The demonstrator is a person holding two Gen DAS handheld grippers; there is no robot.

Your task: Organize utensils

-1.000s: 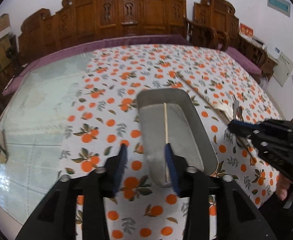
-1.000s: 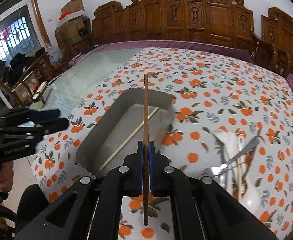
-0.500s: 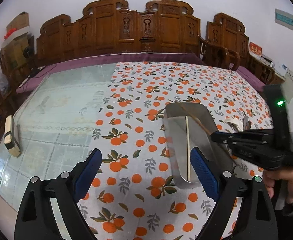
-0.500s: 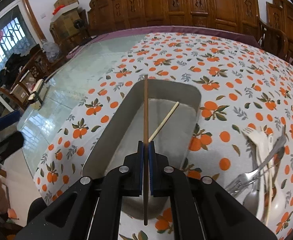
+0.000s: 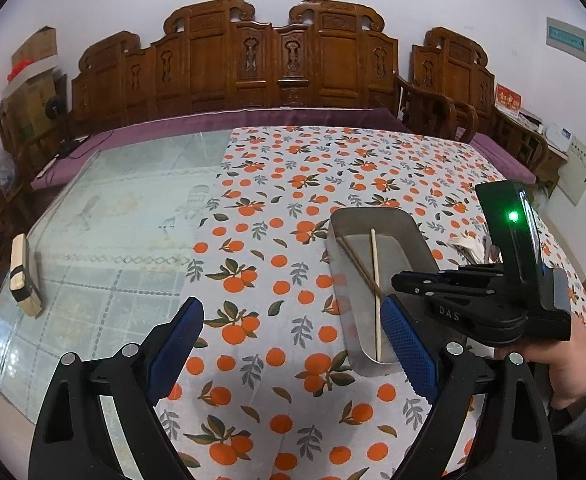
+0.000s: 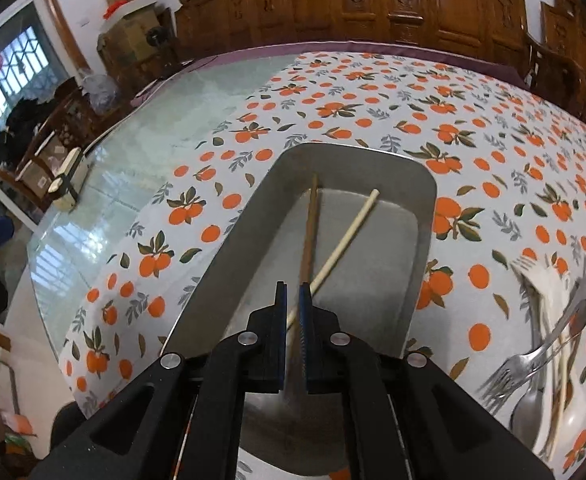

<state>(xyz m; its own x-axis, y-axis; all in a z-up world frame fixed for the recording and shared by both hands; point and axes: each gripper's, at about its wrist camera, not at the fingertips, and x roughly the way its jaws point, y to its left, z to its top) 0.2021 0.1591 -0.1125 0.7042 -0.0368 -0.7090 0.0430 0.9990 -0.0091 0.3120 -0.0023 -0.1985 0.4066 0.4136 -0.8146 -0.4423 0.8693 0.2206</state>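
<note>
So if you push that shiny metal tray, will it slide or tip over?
The tray would probably slide: it looks low and wide, sitting flat on the smooth tablecloth, so tipping seems unlikely. It looks like thin metal, so likely light. The two chopsticks lying loose inside would probably rattle or roll.

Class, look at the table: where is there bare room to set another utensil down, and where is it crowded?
Free: the patterned cloth between the metal tray and the bare glass tabletop, and the cloth beyond the tray. Crowded: the heap of forks and spoons right of the tray.
</note>
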